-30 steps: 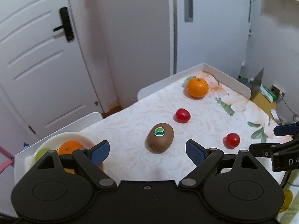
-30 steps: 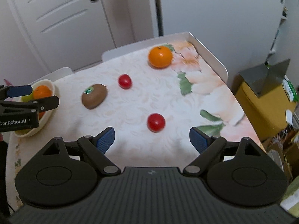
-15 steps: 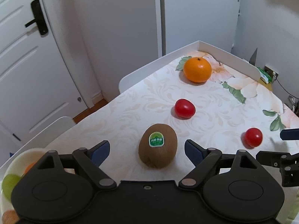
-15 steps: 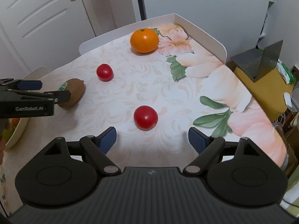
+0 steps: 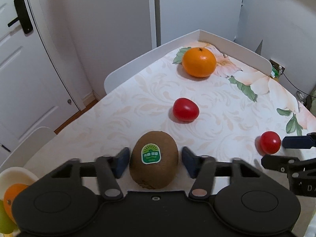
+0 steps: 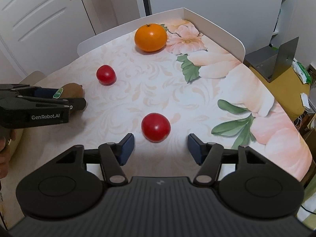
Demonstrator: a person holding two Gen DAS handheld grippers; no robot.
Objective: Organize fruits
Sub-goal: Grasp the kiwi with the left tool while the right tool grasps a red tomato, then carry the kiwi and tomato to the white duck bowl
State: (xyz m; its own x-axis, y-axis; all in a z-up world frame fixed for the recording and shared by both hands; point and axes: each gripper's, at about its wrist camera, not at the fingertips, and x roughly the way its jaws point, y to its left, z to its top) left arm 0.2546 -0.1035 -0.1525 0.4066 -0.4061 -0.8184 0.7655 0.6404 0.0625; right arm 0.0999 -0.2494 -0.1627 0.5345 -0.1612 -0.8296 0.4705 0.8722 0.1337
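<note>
On the flowery table [image 5: 138, 102], your left gripper [image 5: 154, 161] tips down, jaws closing around the kiwi [image 5: 154, 159], not yet touching. Your right gripper [image 6: 160, 148] closes near a tomato [image 6: 155, 127], nothing gripped.

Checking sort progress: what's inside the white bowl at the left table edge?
In the left wrist view, the white bowl shows an orange and a green fruit. The left gripper body covers the rest, so further contents can't be told.
</note>
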